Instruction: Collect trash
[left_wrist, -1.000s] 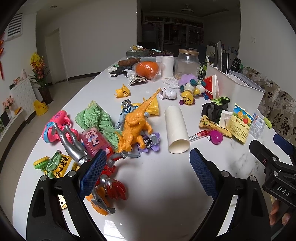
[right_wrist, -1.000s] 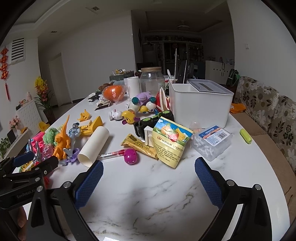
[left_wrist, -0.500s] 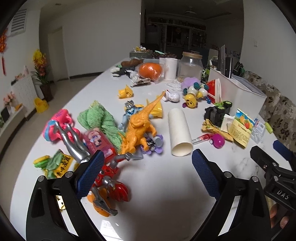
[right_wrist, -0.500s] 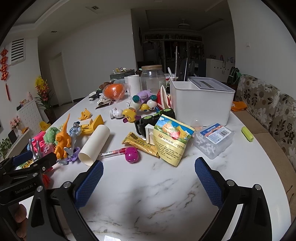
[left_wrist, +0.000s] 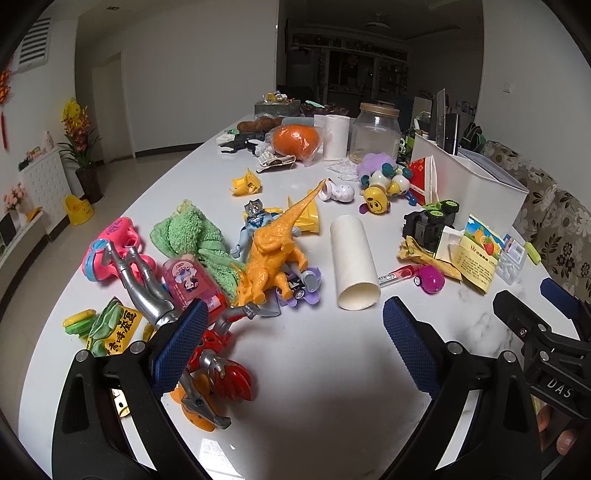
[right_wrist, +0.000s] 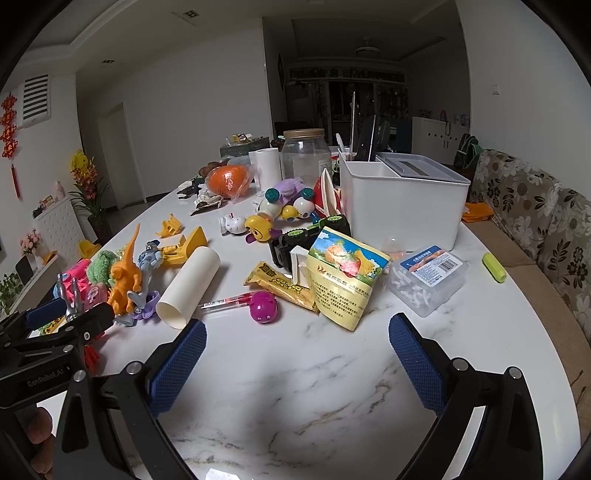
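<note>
A white cardboard tube (left_wrist: 354, 266) lies on the white marble table (left_wrist: 314, 362), ahead of my open, empty left gripper (left_wrist: 291, 347); it also shows in the right wrist view (right_wrist: 190, 284). A yellow fruit-print snack bag (right_wrist: 343, 280) and a yellow wrapper (right_wrist: 280, 288) lie ahead of my open, empty right gripper (right_wrist: 297, 350). The bag also shows in the left wrist view (left_wrist: 480, 254). A green-yellow wrapper (left_wrist: 114, 328) lies at the left. Each gripper hovers low over the table's near edge.
Toys crowd the left: orange dinosaur (left_wrist: 273, 251), green cloth (left_wrist: 195, 236), silver-red figure (left_wrist: 177, 317). A white bin (right_wrist: 402, 199), glass jar (right_wrist: 304, 155), clear box of small white pieces (right_wrist: 428, 280), pen (right_wrist: 229, 301) and pink ball (right_wrist: 263, 307) stand right. A sofa (right_wrist: 535, 229) flanks the table.
The left gripper has risen and tilted a little, so the table contents sit lower and closer in its view. The right gripper has eased slightly forward. Both stay open and empty.
</note>
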